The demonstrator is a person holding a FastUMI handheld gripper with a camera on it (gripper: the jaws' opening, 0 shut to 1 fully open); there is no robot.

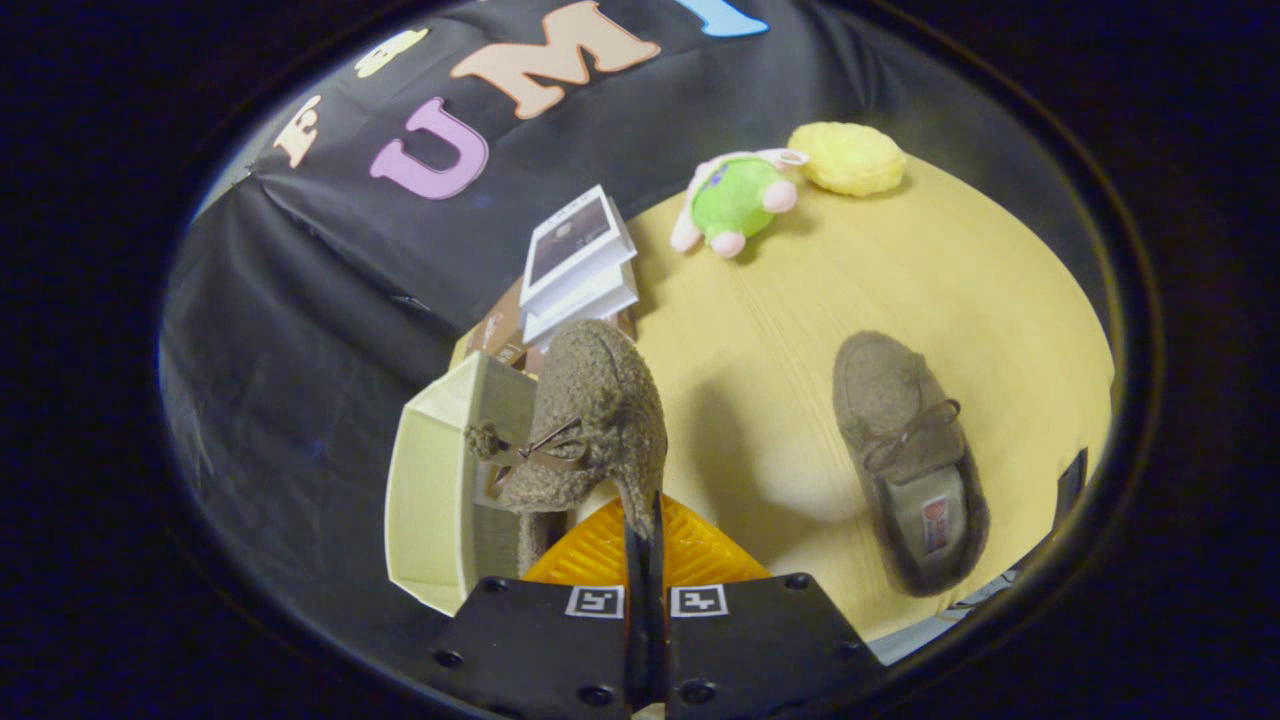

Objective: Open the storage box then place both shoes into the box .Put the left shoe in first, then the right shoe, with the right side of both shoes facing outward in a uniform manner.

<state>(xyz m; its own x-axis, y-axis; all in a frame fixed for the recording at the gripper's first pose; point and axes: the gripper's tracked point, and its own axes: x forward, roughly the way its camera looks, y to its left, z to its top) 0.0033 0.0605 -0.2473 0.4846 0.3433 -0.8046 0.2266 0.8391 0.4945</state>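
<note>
Gripping one shoe in closed jaws above the open storage box; second shoe lies on table.

Held shoe hides the box interior — probably empty.

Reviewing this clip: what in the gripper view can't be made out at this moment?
- Inside of the cream storage box: the held fuzzy brown shoe covers the opening.
- Fingers: closed on that shoe's edge; the tips are buried in its fabric.
- Second brown shoe on the wooden table: its insole label is too small to read.
- Brown item under the white books: mostly hidden by the books and shoe.
</note>
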